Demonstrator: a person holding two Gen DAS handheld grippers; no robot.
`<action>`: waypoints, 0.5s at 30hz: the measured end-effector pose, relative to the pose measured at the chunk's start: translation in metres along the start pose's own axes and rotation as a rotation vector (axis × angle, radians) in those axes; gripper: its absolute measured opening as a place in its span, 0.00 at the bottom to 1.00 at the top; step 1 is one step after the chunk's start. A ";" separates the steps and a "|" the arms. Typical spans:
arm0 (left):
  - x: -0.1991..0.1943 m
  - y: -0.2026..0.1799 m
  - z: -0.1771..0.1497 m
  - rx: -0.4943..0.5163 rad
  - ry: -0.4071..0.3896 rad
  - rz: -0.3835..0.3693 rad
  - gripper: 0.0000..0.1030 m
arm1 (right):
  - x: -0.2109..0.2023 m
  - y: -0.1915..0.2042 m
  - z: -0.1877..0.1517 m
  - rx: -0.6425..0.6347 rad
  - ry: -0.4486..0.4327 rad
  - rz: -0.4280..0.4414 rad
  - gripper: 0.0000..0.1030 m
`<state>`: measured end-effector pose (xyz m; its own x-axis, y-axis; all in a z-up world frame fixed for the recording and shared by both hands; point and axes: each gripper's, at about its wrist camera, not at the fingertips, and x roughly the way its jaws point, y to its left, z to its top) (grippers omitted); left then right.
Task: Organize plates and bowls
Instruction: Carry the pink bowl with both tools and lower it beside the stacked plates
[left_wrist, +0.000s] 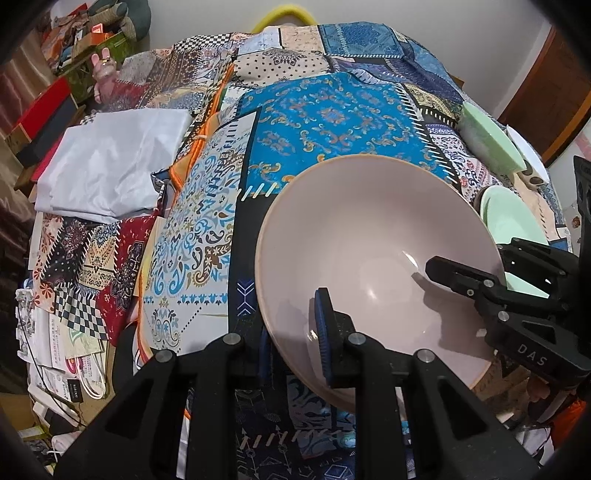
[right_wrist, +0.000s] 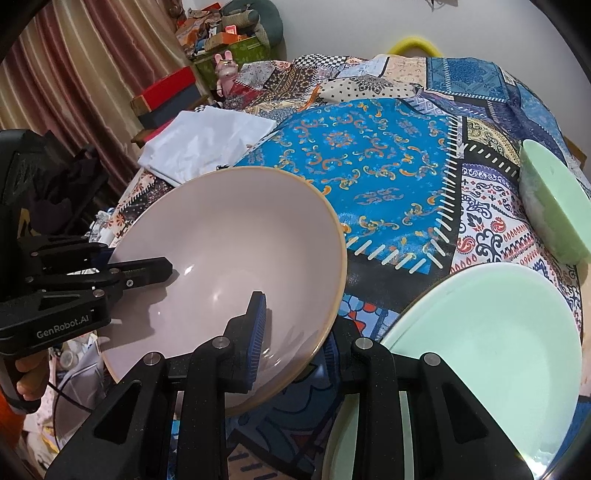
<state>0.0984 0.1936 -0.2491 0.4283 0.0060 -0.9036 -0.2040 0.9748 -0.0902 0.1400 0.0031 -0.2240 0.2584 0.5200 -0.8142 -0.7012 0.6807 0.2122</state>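
A large pink bowl (left_wrist: 369, 240) (right_wrist: 236, 229) is held tilted just above the patchwork cloth by both grippers. My left gripper (left_wrist: 293, 343) is shut on the bowl's near rim, one blue pad inside and the other outside. In the right wrist view, my right gripper (right_wrist: 295, 343) is likewise shut on the rim from the other side. Each gripper shows in the other's view, the right one (left_wrist: 443, 269) and the left one (right_wrist: 162, 269). A pale green plate (right_wrist: 487, 332) (left_wrist: 509, 221) lies to the bowl's right. A green bowl (right_wrist: 554, 206) (left_wrist: 487, 140) rests on its side beyond it.
A patchwork tablecloth (left_wrist: 332, 122) covers the table. A folded white cloth (left_wrist: 107, 162) (right_wrist: 207, 140) lies at the far left. A white plate (left_wrist: 528, 147) sits behind the green bowl. A pink rabbit figure (right_wrist: 225, 70) and stacked boxes (right_wrist: 166, 92) stand past the table's left edge.
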 end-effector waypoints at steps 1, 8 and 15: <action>0.000 0.000 0.000 0.001 -0.001 0.001 0.21 | 0.001 -0.001 0.000 0.002 0.003 -0.001 0.25; 0.003 -0.001 0.000 0.007 0.005 0.002 0.21 | 0.000 -0.003 0.001 0.007 0.016 -0.001 0.28; -0.009 -0.002 -0.001 -0.005 -0.021 0.016 0.21 | -0.022 -0.008 0.002 0.011 -0.036 -0.014 0.28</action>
<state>0.0946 0.1915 -0.2414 0.4432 0.0264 -0.8961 -0.2155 0.9734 -0.0779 0.1415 -0.0128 -0.2070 0.2922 0.5288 -0.7969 -0.6897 0.6937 0.2075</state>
